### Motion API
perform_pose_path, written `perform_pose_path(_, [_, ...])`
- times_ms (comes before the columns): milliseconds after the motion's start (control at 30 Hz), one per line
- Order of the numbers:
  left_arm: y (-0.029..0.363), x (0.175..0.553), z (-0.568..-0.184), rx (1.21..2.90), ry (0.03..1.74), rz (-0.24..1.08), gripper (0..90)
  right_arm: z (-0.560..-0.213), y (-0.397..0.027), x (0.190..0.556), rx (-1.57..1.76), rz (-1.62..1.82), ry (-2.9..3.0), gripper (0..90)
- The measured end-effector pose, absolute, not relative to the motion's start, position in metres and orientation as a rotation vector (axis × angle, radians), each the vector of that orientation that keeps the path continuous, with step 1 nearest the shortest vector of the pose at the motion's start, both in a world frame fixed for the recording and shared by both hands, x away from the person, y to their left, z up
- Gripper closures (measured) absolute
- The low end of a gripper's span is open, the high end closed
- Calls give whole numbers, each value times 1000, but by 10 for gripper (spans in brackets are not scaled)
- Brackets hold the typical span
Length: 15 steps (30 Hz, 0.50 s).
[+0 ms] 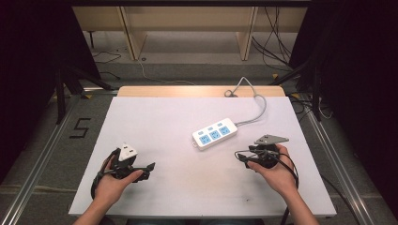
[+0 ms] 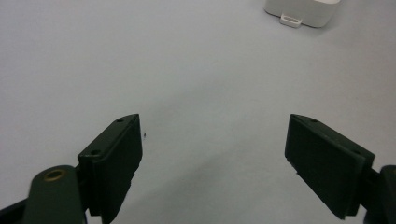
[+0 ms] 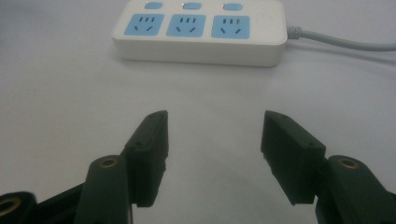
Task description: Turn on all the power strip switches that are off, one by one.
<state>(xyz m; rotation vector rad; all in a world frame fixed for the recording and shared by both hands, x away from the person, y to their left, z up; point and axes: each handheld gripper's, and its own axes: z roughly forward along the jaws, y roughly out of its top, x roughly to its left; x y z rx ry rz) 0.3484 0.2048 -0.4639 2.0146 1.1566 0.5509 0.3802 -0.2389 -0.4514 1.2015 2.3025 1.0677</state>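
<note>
High view: we see a white bench (image 1: 155, 122) with a white power strip (image 1: 214, 133) lying a bit right of centre, tilted, three blue sockets up. Its grey cord (image 1: 257, 107) runs off the right end and curls toward the far edge. The left hand (image 1: 112, 180) holds the left claw (image 1: 149, 168) at the near left, pointing right, resting low over the bench, well apart from the strip. The right hand (image 1: 277, 171) holds the right claw (image 1: 238, 155) at the near right, pointing left, near the strip's right end but not touching. A grey three-cornered plate sits on top of the right one, a white block on top of the left one. Floor past the left edge has a black "5" mark (image 1: 80, 127).

Left gripper view: we see the left claw (image 2: 212, 154) with jaws spread wide, nothing between them, just bare white surface. A corner of the power strip (image 2: 303, 10) with its small tab shows at the far top right, well apart.

Right gripper view: the right claw (image 3: 212, 149) has jaws apart, empty. The power strip (image 3: 201, 32) lies straight ahead, long side facing us, three blue sockets and three blue buttons visible, cord (image 3: 345, 42) leaving to the right. Clear gap between jaws and strip.
</note>
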Motion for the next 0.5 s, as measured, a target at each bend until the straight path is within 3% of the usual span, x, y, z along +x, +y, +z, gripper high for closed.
perform_pose_path(500, [206, 351, -468, 2033, 1165, 555, 176, -462, -245, 363, 1177, 1138, 2217, 401])
